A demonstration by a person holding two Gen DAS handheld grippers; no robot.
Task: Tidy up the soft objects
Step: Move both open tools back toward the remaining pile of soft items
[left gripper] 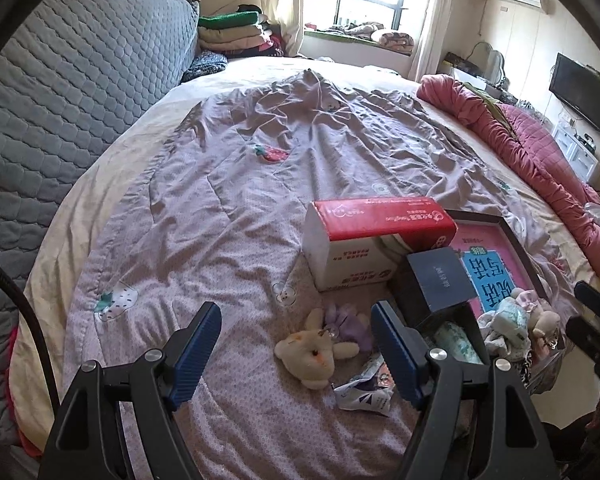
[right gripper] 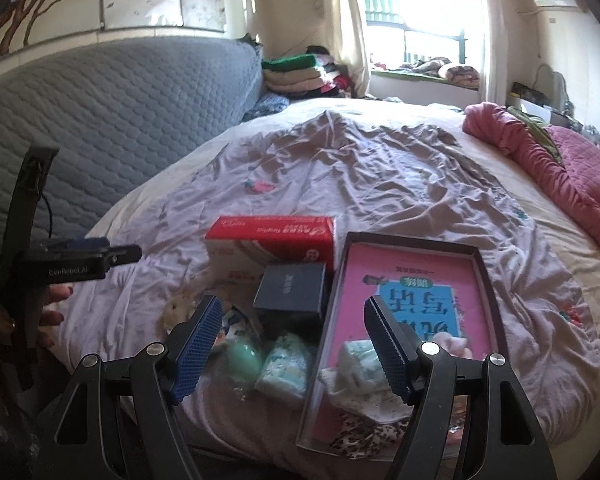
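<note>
Two grippers spread, empty | cream plush bunny [left gripper: 310, 354] lies flat on lilac quilt [left gripper: 204, 216]

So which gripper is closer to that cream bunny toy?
Left. The left gripper hovers open right over the bunny; the right gripper is off to the bunny's right, over the pink tray.

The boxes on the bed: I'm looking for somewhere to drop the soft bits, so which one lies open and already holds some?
The shallow dark-rimmed tray with the pink book cover. Small cloth items lie inside, while the red tissue box and the dark blue box are closed.
</note>
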